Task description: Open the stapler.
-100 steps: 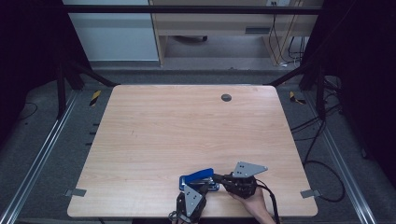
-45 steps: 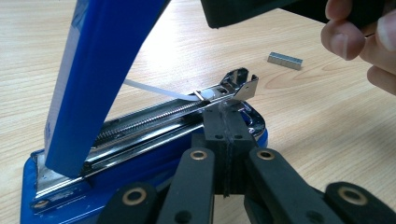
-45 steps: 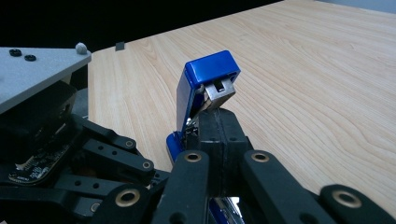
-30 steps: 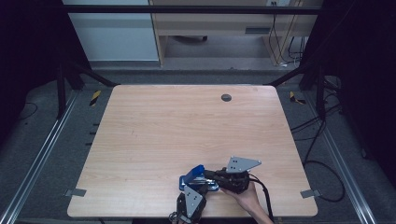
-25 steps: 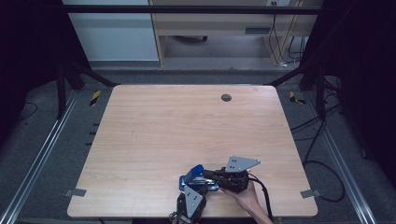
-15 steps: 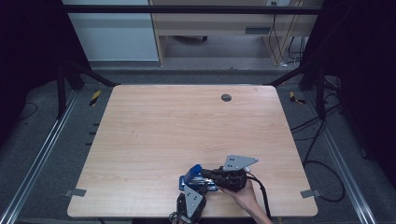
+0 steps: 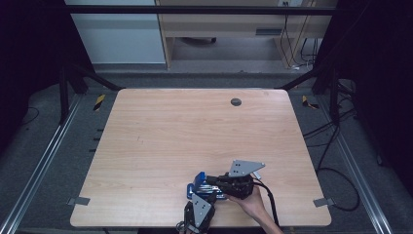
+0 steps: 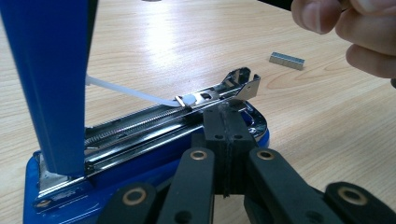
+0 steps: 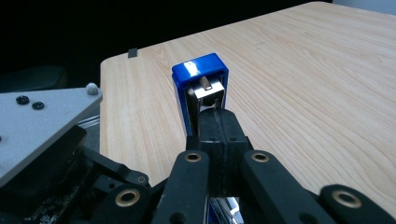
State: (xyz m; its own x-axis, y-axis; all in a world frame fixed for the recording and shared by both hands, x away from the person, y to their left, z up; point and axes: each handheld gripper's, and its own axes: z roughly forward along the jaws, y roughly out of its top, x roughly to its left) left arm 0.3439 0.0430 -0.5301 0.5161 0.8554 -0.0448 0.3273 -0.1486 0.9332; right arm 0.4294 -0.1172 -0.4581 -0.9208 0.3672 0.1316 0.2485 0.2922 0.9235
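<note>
A blue stapler (image 7: 198, 181) lies near the table's front edge with its lid (image 8: 56, 84) swung up. Its chrome magazine (image 8: 154, 122) is bared, with a white pusher strip across it. My left gripper (image 8: 225, 116) is shut, and its tips rest against the magazine's front end; from above it (image 7: 206, 196) comes in from the front edge. My right gripper (image 9: 217, 116) is shut too, its tips just under the metal inside of the raised lid (image 9: 201, 70); from above it (image 7: 210, 181) reaches in from the right. A short strip of staples (image 8: 286, 60) lies on the wood beyond the stapler.
A person's hand (image 8: 355, 32) holds the right gripper close to the stapler. The left gripper's grey plate (image 9: 42, 121) sits beside the right jaws. A round dark grommet (image 7: 235, 102) marks the table's far side. A black cable (image 7: 265, 195) trails off the front edge.
The stapler's lid has swung up from lying low to standing nearly upright. The right gripper has shifted slightly left toward it. The left gripper has stayed put.
</note>
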